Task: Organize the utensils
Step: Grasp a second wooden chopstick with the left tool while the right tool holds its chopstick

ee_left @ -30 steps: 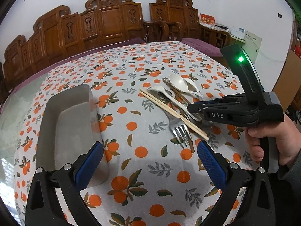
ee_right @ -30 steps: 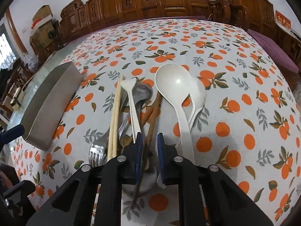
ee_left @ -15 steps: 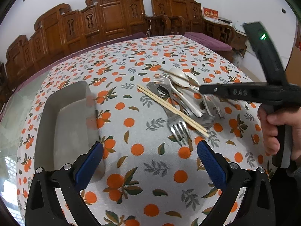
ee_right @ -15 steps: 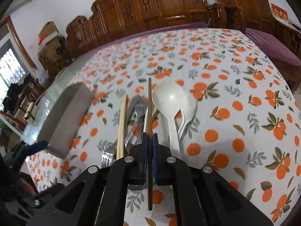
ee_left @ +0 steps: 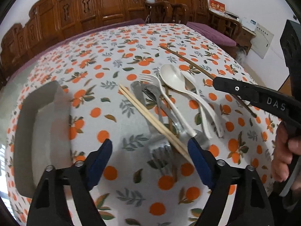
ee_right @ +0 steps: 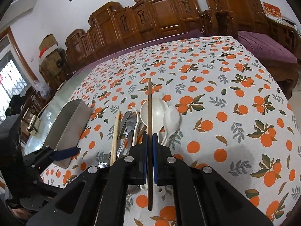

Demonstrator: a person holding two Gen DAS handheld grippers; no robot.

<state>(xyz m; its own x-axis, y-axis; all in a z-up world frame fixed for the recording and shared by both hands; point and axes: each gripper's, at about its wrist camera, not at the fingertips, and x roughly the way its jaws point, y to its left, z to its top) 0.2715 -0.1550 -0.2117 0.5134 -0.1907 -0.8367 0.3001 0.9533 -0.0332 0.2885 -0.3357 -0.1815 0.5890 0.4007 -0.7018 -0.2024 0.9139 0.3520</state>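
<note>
A pile of utensils lies on the orange-print tablecloth: a pale wooden chopstick pair [ee_left: 150,118] [ee_right: 115,133], two white spoons [ee_left: 173,77] [ee_right: 156,111], a white plastic fork [ee_left: 148,78] and a metal fork [ee_left: 161,152]. My right gripper [ee_right: 150,137] [ee_left: 216,81] is shut on a dark brown chopstick [ee_right: 150,98] [ee_left: 188,62], held off the table above the pile and pointing away. My left gripper [ee_left: 149,148] hangs low over the pile's near end. Its jaws are closing, and the metal fork's tines and the pale chopsticks' tips lie between them, untouched by the pads.
A long metal tray [ee_left: 37,131] [ee_right: 69,130] sits on the table left of the pile, with one blue pad [ee_right: 65,153] of the left gripper at its near corner. Carved wooden chairs [ee_right: 160,18] line the far side. A hand [ee_left: 282,150] grips the right tool.
The right gripper closed on the brown chopstick and lifted it out of the pile. The left gripper moved right from beside the tray to the pile, and its jaws narrowed.
</note>
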